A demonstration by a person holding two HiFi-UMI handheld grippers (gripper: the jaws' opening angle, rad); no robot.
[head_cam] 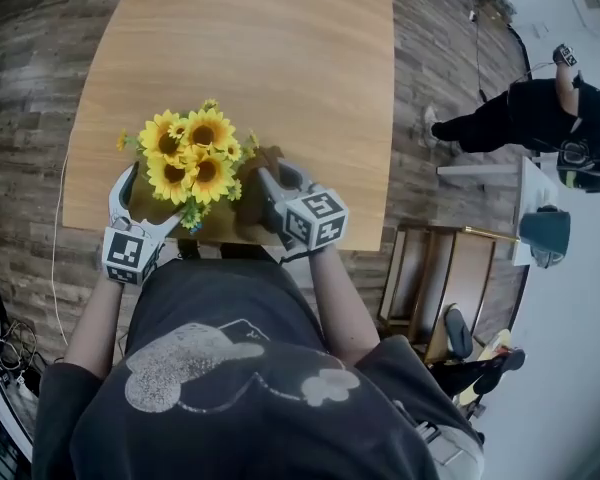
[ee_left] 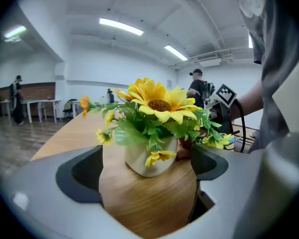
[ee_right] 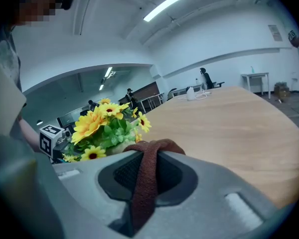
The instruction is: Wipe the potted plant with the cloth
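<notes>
The potted plant, yellow sunflowers [head_cam: 193, 158] in a cream pot [ee_left: 150, 159], stands near the front edge of the wooden table [head_cam: 280, 58]. In the head view the flowers hide the pot. My left gripper [head_cam: 140, 206] is at the plant's left. In the left gripper view its jaws [ee_left: 147, 156] stand wide open, with the pot just ahead of them and untouched. My right gripper [head_cam: 278, 190] is at the plant's right, shut on a brown cloth [ee_right: 145, 180]. The cloth bunches over the jaw tips close to the flowers [ee_right: 102, 123].
The table's front edge runs just below both grippers, against my body. Beyond the plant the tabletop stretches away. To the right, a person in black [head_cam: 545, 118] crouches on the wood floor, and a wooden frame [head_cam: 445, 278] stands by the table's near right corner.
</notes>
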